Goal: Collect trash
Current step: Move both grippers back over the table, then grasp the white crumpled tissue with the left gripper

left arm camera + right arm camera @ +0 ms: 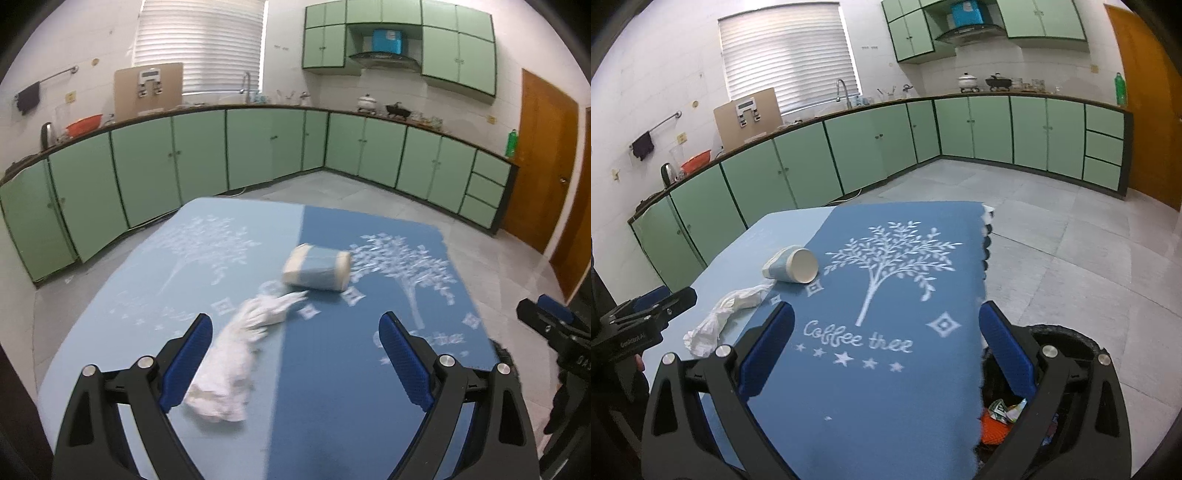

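Note:
A crumpled white tissue (236,354) lies on the blue tablecloth (332,387), stretching from near my left finger toward a paper cup (317,268) tipped on its side. My left gripper (295,356) hovers open just above the cloth, the tissue at its left finger. In the right wrist view the cup (792,264) lies with its mouth toward me and the tissue (724,317) trails left of it. My right gripper (886,349) is open and holds nothing, above the dark blue half of the cloth. The left gripper (646,314) shows at the left edge.
A black bin (1067,339) with colourful wrappers (1001,417) inside stands on the floor at the table's right edge. Green cabinets (258,147) line the far walls. A wooden door (546,162) is at the right. Grey floor tiles (1052,221) surround the table.

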Available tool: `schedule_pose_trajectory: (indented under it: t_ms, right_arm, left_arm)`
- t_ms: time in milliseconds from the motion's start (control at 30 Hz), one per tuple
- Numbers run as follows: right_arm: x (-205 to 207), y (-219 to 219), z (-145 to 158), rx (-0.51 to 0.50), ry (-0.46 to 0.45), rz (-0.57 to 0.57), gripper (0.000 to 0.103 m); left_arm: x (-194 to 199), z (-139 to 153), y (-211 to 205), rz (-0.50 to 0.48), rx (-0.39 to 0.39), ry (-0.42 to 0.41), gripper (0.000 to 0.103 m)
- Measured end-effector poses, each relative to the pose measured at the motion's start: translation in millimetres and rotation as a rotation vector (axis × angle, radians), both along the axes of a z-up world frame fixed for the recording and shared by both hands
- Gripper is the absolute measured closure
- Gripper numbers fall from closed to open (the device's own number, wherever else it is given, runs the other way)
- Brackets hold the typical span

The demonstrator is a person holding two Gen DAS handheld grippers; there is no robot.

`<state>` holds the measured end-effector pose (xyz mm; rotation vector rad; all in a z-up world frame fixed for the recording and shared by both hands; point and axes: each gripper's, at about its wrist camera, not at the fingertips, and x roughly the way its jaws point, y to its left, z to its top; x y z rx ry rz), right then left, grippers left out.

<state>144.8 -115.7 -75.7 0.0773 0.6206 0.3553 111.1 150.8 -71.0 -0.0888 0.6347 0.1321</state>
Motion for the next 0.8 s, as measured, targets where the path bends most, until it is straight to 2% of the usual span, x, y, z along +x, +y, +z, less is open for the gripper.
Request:
schedule_pose_trajectory:
  t_ms: [233,800]
  right_arm:
    - [10,30,-20,-0.040,0.022,0.032,0.006]
    - [27,61,-42,-0.107,0.058,0.058,0.006]
  left_arm:
    - [9,-30,33,0.059,-0.011,0.077,0.013]
    - [51,-77,60,0.117,-0.049,0.229,0.015]
